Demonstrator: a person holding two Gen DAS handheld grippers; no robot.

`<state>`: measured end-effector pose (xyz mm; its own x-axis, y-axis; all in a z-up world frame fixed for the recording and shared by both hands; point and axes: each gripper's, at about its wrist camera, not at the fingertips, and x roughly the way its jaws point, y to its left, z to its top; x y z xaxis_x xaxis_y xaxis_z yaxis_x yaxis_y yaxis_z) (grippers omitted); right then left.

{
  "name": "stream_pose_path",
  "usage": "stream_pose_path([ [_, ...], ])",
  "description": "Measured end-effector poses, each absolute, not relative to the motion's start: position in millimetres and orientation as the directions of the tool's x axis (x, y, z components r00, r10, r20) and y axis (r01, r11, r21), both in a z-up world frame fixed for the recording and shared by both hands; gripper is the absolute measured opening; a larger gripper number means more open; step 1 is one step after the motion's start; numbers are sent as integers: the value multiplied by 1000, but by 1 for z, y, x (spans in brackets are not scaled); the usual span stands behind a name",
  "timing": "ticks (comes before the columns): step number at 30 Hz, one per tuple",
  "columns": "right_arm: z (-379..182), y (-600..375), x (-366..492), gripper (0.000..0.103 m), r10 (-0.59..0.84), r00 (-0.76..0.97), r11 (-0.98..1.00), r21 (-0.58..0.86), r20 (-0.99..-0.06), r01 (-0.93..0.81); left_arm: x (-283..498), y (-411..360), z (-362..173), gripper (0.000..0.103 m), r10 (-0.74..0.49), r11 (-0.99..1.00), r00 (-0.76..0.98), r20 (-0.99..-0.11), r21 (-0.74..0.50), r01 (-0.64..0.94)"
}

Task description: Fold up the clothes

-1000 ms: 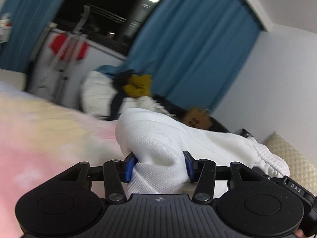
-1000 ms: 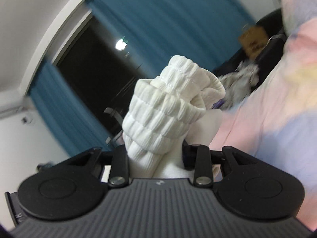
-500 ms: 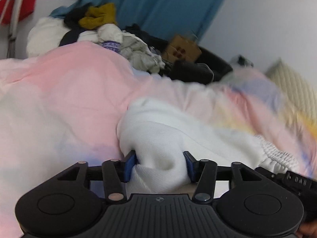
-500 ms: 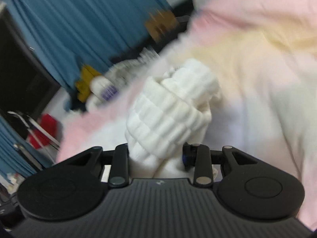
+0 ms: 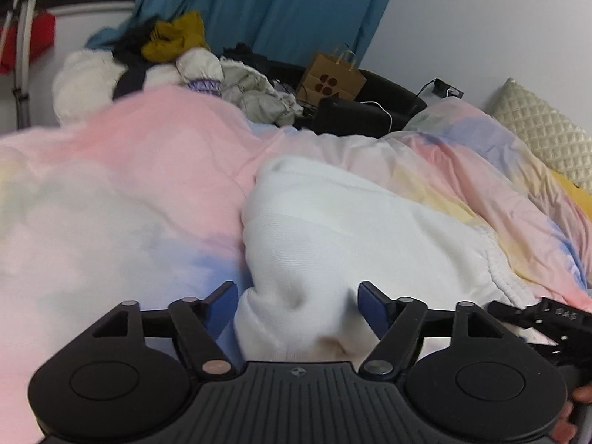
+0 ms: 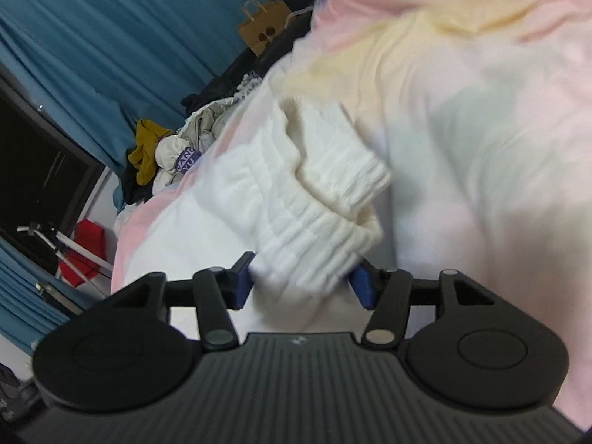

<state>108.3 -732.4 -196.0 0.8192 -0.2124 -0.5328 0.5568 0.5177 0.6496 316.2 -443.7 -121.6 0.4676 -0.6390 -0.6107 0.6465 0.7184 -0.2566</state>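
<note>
We see a bulky white garment [image 5: 351,229] with ribbed elastic hem [image 6: 314,229] on a pastel duvet [image 5: 129,185], between the opening, no-longer-pinching left gripper [image 5: 298,303] and right gripper [image 6: 303,283], its near end hidden.

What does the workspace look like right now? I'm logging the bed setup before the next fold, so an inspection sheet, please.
Surface: pastel pink, yellow and blue duvet covering the bed, rumpled.
Job's things: white knit garment with ribbed elastic waistband lying on the duvet.
Clutter: heap of unfolded clothes with a mustard piece beyond the bed; brown paper bag; cream quilted pillow.
Grippers: left gripper jaws opening, garment fabric between them, pads clear of it; right gripper jaws opening around the waistband.
Cables: white cable over a black bag; black charger on the wall.
Surroundings: blue curtains, white wall, dark window.
</note>
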Motion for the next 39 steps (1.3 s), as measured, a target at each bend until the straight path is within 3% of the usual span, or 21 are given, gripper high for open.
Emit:
stream_pose_path([
  [5, -146, -703, 76, 58, -261, 816, 617, 562, -515, 552, 267, -407, -67, 79, -632, 719, 509, -585, -197, 667],
  [9, -98, -668, 55, 58, -281, 834, 710, 482, -476, 514, 217, -373, -26, 91, -633, 716, 549, -546, -143, 684],
  [17, -37, -585, 13, 58, -258, 868, 839, 347, -424, 419, 126, -309, 31, 103, -637, 721, 605, -478, -91, 687],
  [19, -32, -568, 4, 58, -250, 877, 853, 335, -411, 401, 107, -290, 40, 103, -646, 724, 610, -459, -116, 680],
  [21, -28, -551, -4, 64, -246, 886, 867, 319, -393, 383, 88, -270, 49, 103, -655, 727, 616, -438, -141, 672],
  [23, -27, -535, -11, 86, -248, 896, 880, 299, -369, 368, 70, -252, 54, 103, -651, 736, 634, -417, -145, 661],
  [30, -48, -496, -16, 86, -270, 897, 900, 240, -351, 365, 24, -212, 47, 103, -565, 810, 751, -341, -57, 583],
  [39, -68, -472, -14, 86, -338, 870, 901, 143, -358, 409, 13, -217, 18, 103, -559, 796, 726, -400, -13, 606],
])
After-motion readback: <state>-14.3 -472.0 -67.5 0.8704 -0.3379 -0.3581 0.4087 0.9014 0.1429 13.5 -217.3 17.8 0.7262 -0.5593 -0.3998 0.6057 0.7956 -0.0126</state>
